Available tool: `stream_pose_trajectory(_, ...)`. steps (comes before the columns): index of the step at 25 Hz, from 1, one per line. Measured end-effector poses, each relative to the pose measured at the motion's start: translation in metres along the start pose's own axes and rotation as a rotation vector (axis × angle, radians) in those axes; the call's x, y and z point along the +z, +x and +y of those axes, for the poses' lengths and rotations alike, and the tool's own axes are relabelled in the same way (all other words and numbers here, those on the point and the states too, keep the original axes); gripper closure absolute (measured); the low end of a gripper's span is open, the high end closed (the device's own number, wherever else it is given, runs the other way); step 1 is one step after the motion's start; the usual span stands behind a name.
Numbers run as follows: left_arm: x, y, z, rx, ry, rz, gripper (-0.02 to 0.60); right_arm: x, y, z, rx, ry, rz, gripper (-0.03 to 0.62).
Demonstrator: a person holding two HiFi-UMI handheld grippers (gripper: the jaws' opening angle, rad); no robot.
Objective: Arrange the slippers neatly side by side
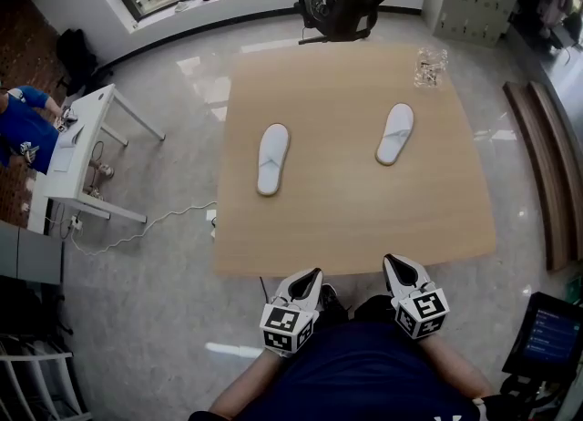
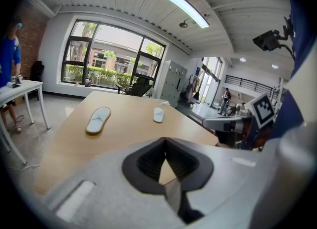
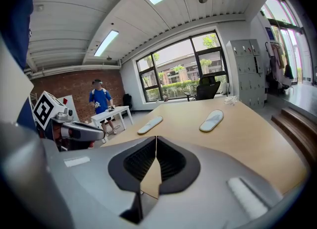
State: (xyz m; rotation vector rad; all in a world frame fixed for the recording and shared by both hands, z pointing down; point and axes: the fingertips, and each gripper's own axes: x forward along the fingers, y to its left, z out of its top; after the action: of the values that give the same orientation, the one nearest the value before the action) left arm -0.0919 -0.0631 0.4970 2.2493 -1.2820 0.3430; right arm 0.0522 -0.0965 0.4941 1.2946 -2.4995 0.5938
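Observation:
Two white slippers lie apart on the wooden table (image 1: 355,219). The left slipper (image 1: 271,159) (image 2: 98,119) (image 3: 150,124) rests left of the middle. The right slipper (image 1: 395,133) (image 2: 158,115) (image 3: 212,120) lies farther back and to the right, tilted slightly. My left gripper (image 1: 312,276) (image 2: 165,143) is shut and holds nothing, hovering at the table's near edge. My right gripper (image 1: 394,264) (image 3: 156,141) is beside it, also shut and empty. Both are well short of the slippers.
A crumpled clear plastic wrapper (image 1: 430,66) sits at the table's far right corner. A black office chair (image 1: 344,2) stands behind the table. A small white desk (image 1: 80,150) with a person in blue (image 1: 23,123) is at the left. A cable (image 1: 146,226) trails on the floor.

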Motion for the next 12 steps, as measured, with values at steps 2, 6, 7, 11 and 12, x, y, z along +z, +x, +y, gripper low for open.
stream_pose_trajectory(2, 0.002, 0.002, 0.009, -0.003, -0.001, 0.004, 0.58, 0.002, 0.005, -0.001, -0.015, 0.004, 0.01, 0.582)
stream_pose_trajectory(6, 0.001, 0.011, 0.023, 0.001, -0.01, 0.015, 0.578, -0.001, 0.013, -0.012, -0.047, 0.021, 0.023, 0.582)
stream_pose_trajectory(7, 0.002, 0.013, 0.026, 0.005, -0.013, 0.014, 0.578, -0.002, 0.015, -0.015, -0.051, 0.025, 0.027, 0.581)
stream_pose_trajectory(11, 0.014, 0.022, 0.035, 0.029, -0.013, 0.002, 0.578, 0.003, 0.029, -0.024, -0.039, 0.027, 0.035, 0.58)
stream_pose_trajectory(12, 0.019, 0.024, 0.039, 0.039, -0.013, -0.002, 0.578, 0.007, 0.035, -0.027, -0.034, 0.029, 0.033, 0.58)
